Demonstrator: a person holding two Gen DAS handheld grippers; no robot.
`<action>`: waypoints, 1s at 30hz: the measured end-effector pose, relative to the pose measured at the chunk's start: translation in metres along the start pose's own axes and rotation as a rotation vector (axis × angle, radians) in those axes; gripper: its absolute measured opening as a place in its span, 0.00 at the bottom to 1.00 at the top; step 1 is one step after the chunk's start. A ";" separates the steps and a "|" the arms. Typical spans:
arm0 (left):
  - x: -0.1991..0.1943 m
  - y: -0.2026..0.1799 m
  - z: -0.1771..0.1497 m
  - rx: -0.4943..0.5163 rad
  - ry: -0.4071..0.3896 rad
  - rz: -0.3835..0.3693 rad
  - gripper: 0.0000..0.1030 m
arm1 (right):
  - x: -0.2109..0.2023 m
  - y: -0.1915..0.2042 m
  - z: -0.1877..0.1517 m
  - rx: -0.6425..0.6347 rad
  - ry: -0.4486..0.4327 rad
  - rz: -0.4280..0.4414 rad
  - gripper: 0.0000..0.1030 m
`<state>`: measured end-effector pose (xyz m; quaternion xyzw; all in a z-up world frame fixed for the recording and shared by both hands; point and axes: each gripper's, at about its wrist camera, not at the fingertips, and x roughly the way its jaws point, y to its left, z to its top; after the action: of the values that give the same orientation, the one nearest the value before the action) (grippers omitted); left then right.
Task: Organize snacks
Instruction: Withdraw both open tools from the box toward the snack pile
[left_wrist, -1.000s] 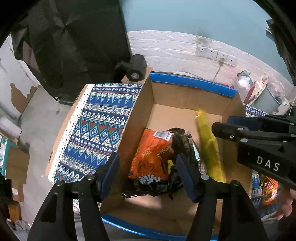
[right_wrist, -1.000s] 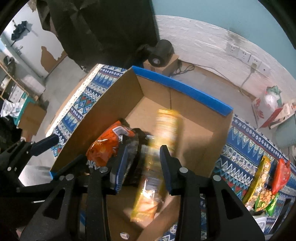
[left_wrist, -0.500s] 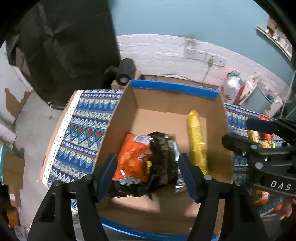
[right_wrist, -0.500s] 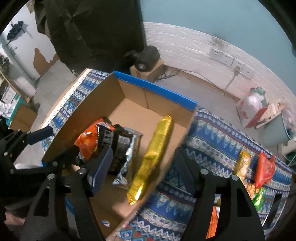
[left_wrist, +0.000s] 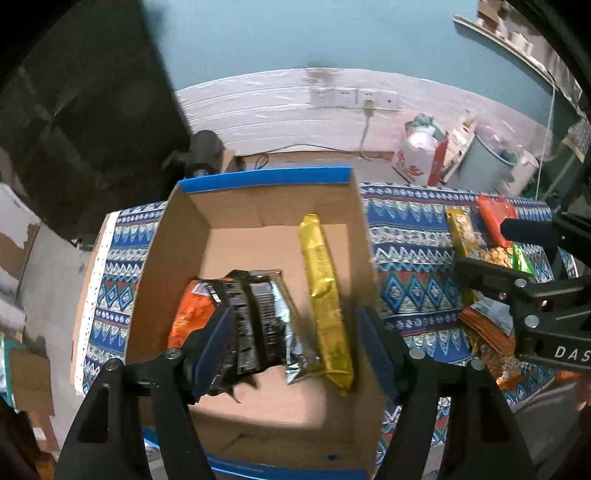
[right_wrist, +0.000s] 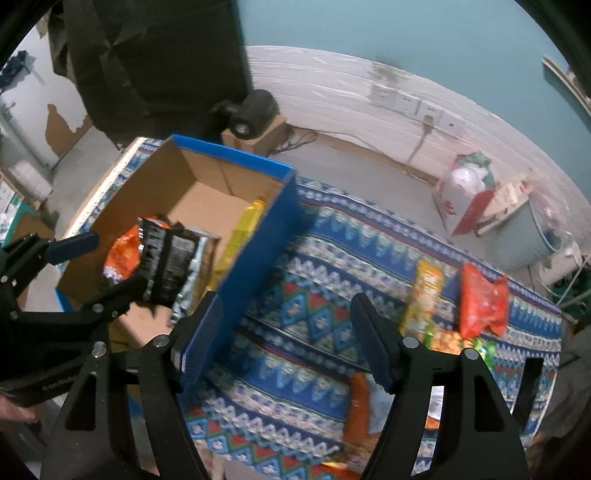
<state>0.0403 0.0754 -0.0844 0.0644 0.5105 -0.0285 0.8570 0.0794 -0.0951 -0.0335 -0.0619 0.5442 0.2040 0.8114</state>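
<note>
In the left wrist view, a patterned cloth is covering the table along the left side of the frame, and a cardboard box with a blue rim is standing on it, filling the middle. Inside the box, at lower left, an orange snack bag is lying against a black snack bag, with a silver packet just beside that. To the right of them, a long gold packet is lying lengthwise along the box's right wall. The left gripper is hovering over the box at the bottom of the frame, its jaws standing apart and gripping nothing, though the black bag is showing between them. At the right edge, more snacks are lying on the cloth, among them a yellow packet and a red bag.

In the right wrist view, the box is sitting in the upper left, the orange bag, black bag and gold packet showing inside. The right gripper is hanging at bottom centre, its jaws spread wide and empty; the left finger is overlapping the box's blue outer wall, the right one is over the cloth. Toward the right, the yellow packet and the red bag are lying side by side on the cloth, and an orange packet is lying near the lower edge.
</note>
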 end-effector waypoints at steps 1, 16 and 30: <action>0.000 -0.004 0.001 0.008 0.000 -0.003 0.69 | -0.002 -0.006 -0.003 0.004 0.000 -0.006 0.71; -0.002 -0.075 0.016 0.127 0.000 -0.033 0.69 | -0.030 -0.102 -0.051 0.123 -0.014 -0.073 0.72; 0.011 -0.148 0.036 0.226 0.017 -0.085 0.73 | -0.043 -0.172 -0.086 0.125 0.005 -0.193 0.77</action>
<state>0.0598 -0.0762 -0.0898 0.1392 0.5138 -0.1214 0.8378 0.0605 -0.2909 -0.0492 -0.0637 0.5494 0.0904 0.8282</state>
